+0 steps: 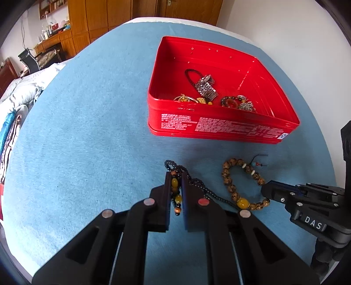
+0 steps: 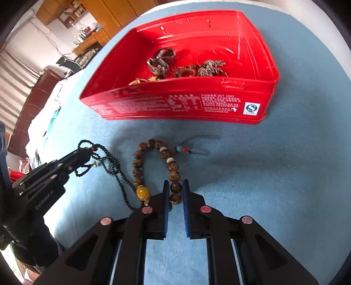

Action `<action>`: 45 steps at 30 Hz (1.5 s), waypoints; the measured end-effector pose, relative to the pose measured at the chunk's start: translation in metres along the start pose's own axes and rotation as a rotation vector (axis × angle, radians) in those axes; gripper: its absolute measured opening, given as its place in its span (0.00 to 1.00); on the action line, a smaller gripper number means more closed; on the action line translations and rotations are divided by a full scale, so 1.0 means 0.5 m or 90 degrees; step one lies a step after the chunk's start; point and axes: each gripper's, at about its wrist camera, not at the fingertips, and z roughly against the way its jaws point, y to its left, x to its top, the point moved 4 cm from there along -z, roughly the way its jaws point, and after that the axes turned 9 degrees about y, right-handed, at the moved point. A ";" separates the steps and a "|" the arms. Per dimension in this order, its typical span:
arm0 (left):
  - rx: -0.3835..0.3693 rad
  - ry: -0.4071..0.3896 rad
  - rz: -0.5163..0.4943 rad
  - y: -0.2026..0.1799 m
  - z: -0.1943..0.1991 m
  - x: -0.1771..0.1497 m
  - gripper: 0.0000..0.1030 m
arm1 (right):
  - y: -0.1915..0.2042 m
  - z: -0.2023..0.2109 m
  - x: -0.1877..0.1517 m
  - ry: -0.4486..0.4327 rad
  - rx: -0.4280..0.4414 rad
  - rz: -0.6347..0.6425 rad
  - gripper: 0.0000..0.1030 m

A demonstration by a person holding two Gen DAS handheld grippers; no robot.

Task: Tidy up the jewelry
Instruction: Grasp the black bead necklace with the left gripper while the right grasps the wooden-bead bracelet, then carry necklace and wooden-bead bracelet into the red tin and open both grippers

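A black bead necklace [image 1: 198, 182] with amber beads lies on the blue cloth, and my left gripper [image 1: 176, 175] is shut on its amber-beaded part. The same necklace [image 2: 114, 166] and left gripper [image 2: 87, 153] show at the left of the right wrist view. Just right of it lies a brown wooden bead bracelet [image 2: 137, 164] with one yellow bead and a small tassel. My right gripper [image 2: 176, 186] is shut on one of its brown beads. In the left wrist view the bracelet [image 1: 228, 182] meets the right gripper [image 1: 263, 190] at its near right end. Behind both stands an open red tin [image 1: 219, 125].
The red tin [image 2: 175, 105] holds a metal link bracelet [image 1: 205, 85], a dark bead bracelet [image 1: 232, 102] and gold pieces [image 1: 186, 99]. The blue cloth [image 1: 87, 131] covers a rounded surface. Folded bedding [image 1: 19, 94] lies off its left edge, with wooden cabinets [image 1: 98, 19] beyond.
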 end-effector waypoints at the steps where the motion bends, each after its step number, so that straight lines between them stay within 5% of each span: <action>1: -0.002 -0.003 -0.002 -0.002 0.006 -0.003 0.06 | 0.002 0.010 -0.003 -0.007 -0.004 0.005 0.11; 31: -0.039 -0.105 -0.025 -0.037 0.168 -0.021 0.06 | 0.031 0.188 -0.033 -0.100 -0.060 0.046 0.10; 45: -0.079 -0.191 -0.034 -0.075 0.289 0.103 0.06 | 0.069 0.310 0.058 -0.164 -0.072 0.064 0.10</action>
